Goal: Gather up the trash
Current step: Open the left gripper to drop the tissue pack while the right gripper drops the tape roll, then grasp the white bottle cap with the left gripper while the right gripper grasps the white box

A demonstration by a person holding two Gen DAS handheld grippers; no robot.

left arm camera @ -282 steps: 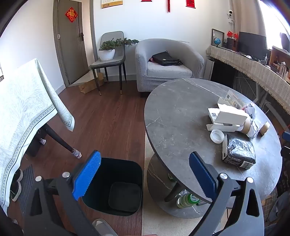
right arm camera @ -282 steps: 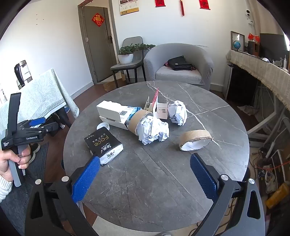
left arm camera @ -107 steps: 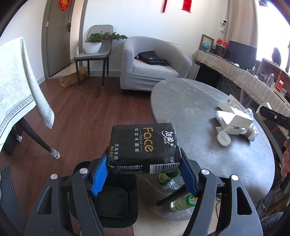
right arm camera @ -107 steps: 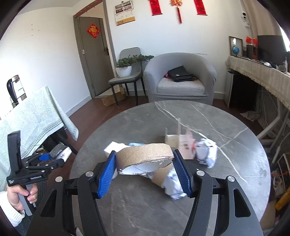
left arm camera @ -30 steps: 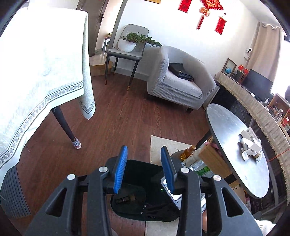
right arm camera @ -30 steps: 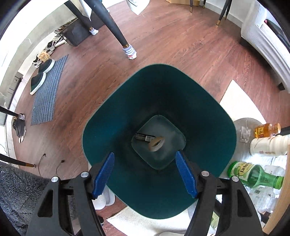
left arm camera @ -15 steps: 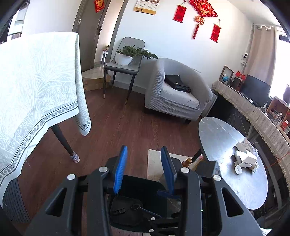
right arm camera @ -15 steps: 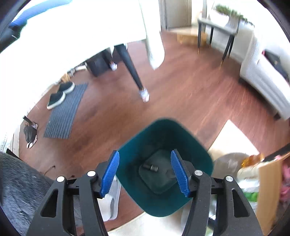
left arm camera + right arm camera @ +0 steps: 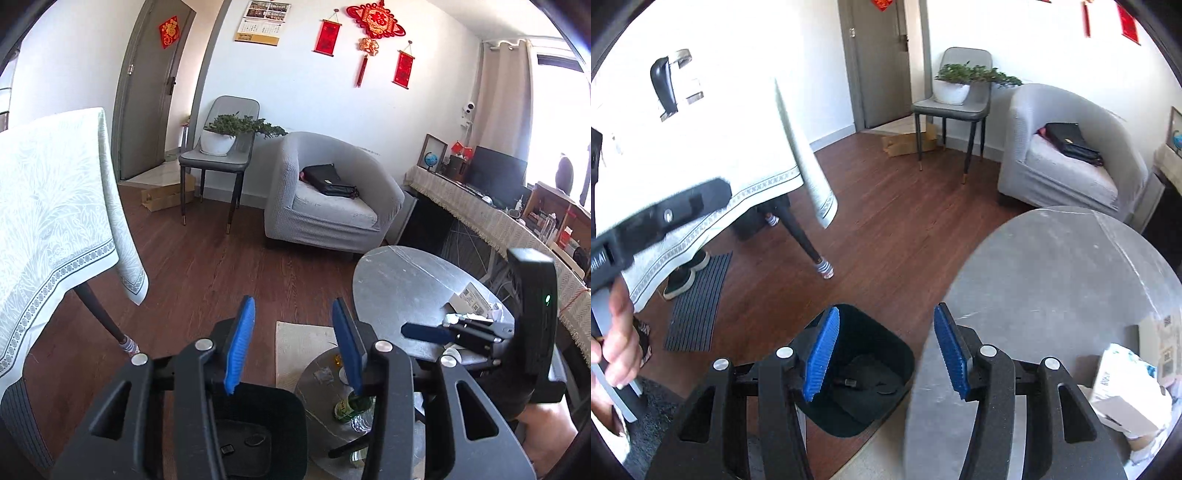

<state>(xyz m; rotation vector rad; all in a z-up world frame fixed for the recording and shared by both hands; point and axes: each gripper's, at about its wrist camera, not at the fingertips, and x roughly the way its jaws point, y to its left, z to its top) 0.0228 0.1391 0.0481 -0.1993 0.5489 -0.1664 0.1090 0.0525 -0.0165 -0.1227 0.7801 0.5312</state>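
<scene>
Two grippers, both empty. Left gripper (image 9: 293, 343): blue pads apart, just been opening, nothing between. Right gripper (image 9: 882, 354): pads apart, just been closing, nothing between either. Directly under both, at six o'clock: dark trash bin (image 9: 886, 343), small dark bits lying on its bottom. At three o'clock from the bin: round grey table (image 9: 1052, 280), with crumpled paper and boxes (image 9: 1123, 391) at its right edge. Farther off, toward twelve o'clock: grey armchair (image 9: 332, 206).

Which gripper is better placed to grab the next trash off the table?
Right. The right gripper, empty, already overhangs the round table near the white box; the left gripper hangs over the bin.
</scene>
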